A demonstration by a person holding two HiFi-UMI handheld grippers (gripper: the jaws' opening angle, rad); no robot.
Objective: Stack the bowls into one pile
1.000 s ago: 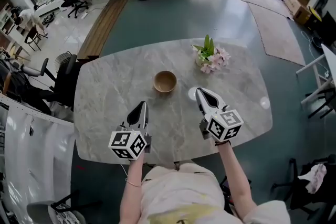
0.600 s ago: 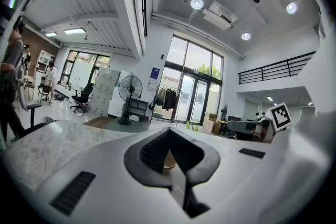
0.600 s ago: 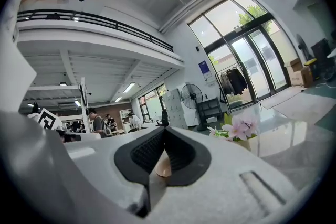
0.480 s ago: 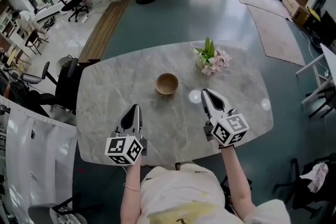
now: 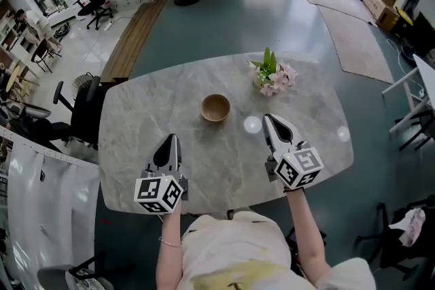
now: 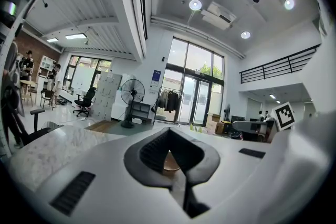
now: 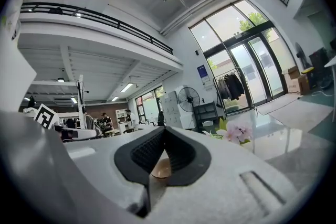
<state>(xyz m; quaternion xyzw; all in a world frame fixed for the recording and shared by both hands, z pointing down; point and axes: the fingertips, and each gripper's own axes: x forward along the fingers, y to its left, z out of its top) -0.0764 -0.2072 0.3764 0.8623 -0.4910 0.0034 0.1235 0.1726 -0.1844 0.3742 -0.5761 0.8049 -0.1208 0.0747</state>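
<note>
Since only one bowl [image 5: 215, 107] shows (single or nested, unclear), mid-table [image 5: 136, 119] left of the flowers [image 5: 273, 75], and the left gripper [image 5: 168, 145] and right gripper [image 5: 271, 124] hover clenched, empty, well short of it, best not to nudge it.

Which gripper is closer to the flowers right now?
Right. The right gripper is just short of the flowers; the left gripper is much farther, off to their left.

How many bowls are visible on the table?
1: a wooden bowl near the middle of the table, left of the flowers. Others may be nested inside it, unseen.
</note>
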